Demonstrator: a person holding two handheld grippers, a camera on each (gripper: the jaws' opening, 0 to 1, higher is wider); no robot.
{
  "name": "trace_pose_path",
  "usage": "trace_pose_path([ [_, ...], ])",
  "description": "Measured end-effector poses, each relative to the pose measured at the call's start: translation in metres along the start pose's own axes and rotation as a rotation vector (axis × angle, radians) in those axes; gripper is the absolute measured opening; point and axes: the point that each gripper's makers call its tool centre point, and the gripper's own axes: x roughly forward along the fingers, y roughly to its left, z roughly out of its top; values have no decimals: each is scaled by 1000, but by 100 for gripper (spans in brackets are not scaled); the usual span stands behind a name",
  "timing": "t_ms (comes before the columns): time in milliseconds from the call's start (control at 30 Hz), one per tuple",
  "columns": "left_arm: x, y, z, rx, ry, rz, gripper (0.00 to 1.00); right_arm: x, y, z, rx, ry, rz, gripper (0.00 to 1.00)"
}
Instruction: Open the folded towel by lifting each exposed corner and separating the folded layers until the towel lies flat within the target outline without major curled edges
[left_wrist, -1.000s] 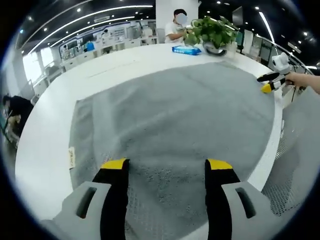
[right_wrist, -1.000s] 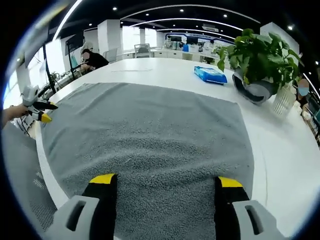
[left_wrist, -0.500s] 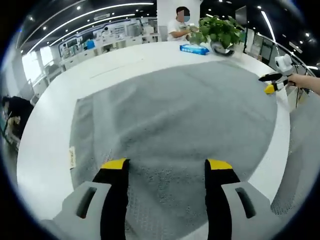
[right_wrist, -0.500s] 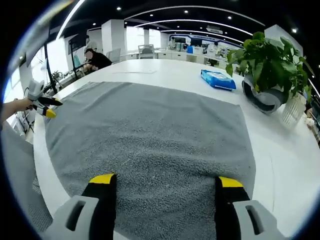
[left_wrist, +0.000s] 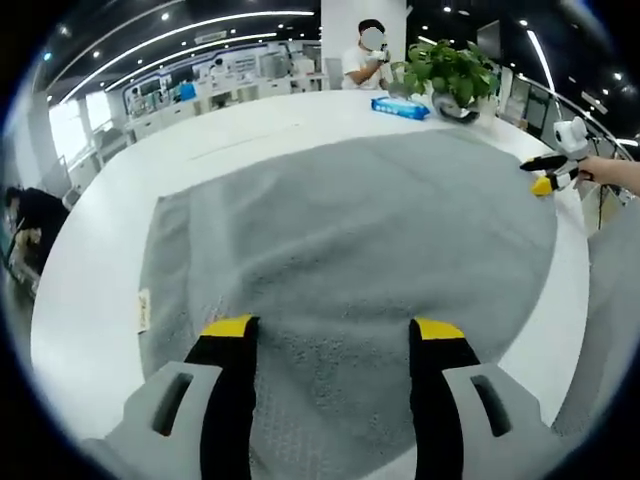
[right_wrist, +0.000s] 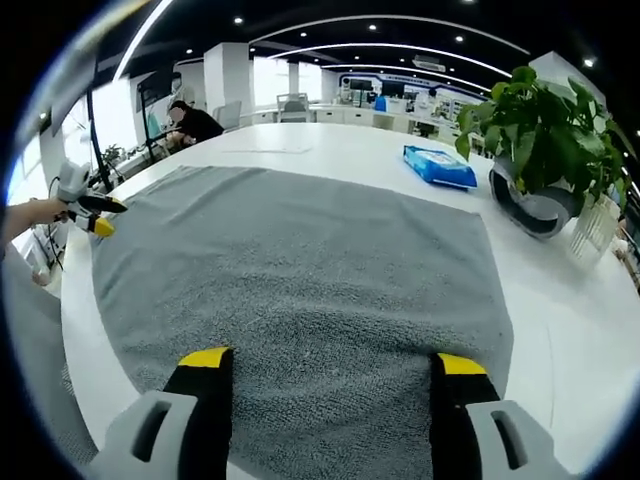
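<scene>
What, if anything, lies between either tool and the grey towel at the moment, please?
Nothing visible does. The left tool and right tool both hang open directly over the towel, with the plant and blue packet off to one side.

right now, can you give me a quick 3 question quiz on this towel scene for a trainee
1. True or false: the grey towel lies spread open on the white table.
2. What lies nearest the potted plant? A) blue packet B) red cup C) book
3. Fill in: the fingers of the right gripper and the left gripper are ____.

Key: 1 true; 2 A; 3 open
</scene>
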Motion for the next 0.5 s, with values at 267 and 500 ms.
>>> trace_pose_path([
  [267, -8, -3, -2, -54, 13, 35, 70, -5, 9, -2, 15, 14, 21, 90],
  [500, -42, -20, 14, -88, -94, 65, 80, -36, 20, 12, 4, -78, -3, 98],
])
